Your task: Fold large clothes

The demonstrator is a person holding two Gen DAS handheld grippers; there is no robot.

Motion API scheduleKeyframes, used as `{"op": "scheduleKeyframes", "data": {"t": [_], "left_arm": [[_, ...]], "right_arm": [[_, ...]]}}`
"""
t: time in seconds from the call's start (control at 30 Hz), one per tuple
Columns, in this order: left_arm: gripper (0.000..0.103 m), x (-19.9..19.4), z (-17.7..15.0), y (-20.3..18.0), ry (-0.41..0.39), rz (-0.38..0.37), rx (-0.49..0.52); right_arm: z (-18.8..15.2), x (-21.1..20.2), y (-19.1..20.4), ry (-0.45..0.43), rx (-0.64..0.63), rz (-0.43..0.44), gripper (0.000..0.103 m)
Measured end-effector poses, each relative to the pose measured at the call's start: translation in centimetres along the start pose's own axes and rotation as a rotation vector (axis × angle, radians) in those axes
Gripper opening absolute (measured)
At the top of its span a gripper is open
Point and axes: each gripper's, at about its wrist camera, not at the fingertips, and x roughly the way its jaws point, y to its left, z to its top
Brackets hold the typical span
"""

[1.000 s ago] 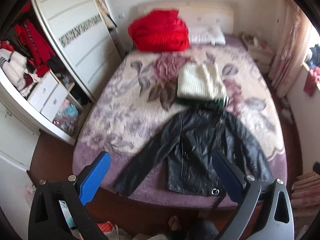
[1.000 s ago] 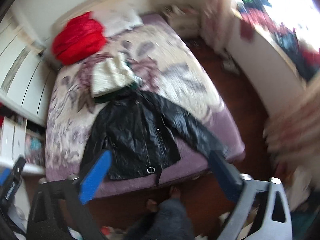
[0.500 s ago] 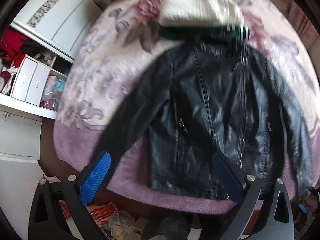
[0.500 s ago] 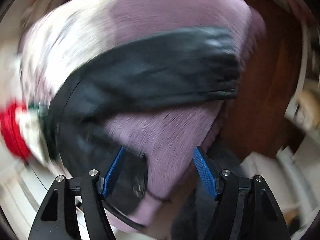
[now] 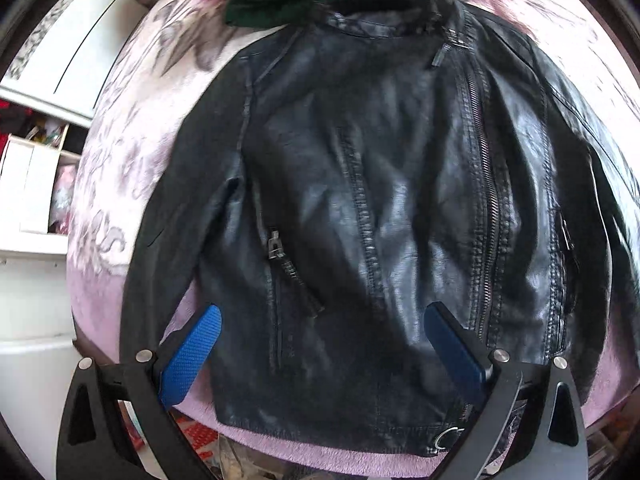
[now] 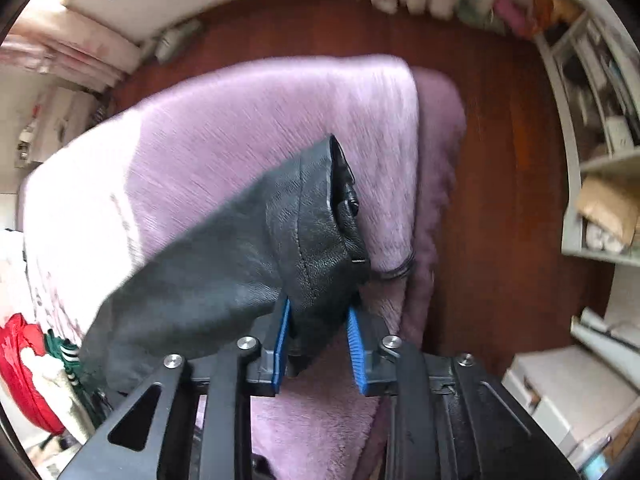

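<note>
Black leather jacket [image 5: 360,200]: lay front-up and zipped on the purple bed [image 5: 132,132], collar against a folded green-and-white garment [image 5: 304,8]. Left gripper [image 5: 320,344]: jaws wide apart above the hem. Right gripper [image 6: 318,344]: jaws clamped on the sleeve cuff [image 6: 320,232], near the bed's corner.

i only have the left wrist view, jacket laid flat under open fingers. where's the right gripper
Observer: The right gripper is at the sleeve end, its pads closed on the cuff.
Operator: is the sleeve lifted
Observer: I cannot tell; the cuff bunches up between the pads over the purple blanket.
Operator: how near the bed edge
Observer: Close. Red-brown floor shows just past the blanket's corner.
</note>
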Motion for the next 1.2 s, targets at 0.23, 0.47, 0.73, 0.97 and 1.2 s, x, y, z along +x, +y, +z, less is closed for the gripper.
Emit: {"op": "scheduleKeyframes", "data": {"t": [0.23,0.47,0.73,0.97,1.2], "left_arm": [[0.103,1.2,-0.2,-0.4,0.018,-0.021,0.026],[0.103,3.2,1.0,-0.2,0.003,-0.02,-0.003],[0.103,4.0,3.2,0.1,0.006,-0.046,-0.011],[0.103,3.5,3.7,-0.7,-0.01,-0.053,0.019],[0.103,5.0,4.9,0.8,-0.042,-0.019,-0.034]], "right_arm": [[-2.1,5.1,-3.8,0.221,0.174,0.186,0.06],[-7.1,13.6,-5.2,0.204,0.266,0.406,0.06],[-9.0,17.6,-3.6,0.007,0.278,0.597,0.023],[-9.9,23.7,0.7,0.003,0.375,0.713,0.007],[-11.1,19.7,8.8,-0.078,0.174,0.619,0.005]]}}
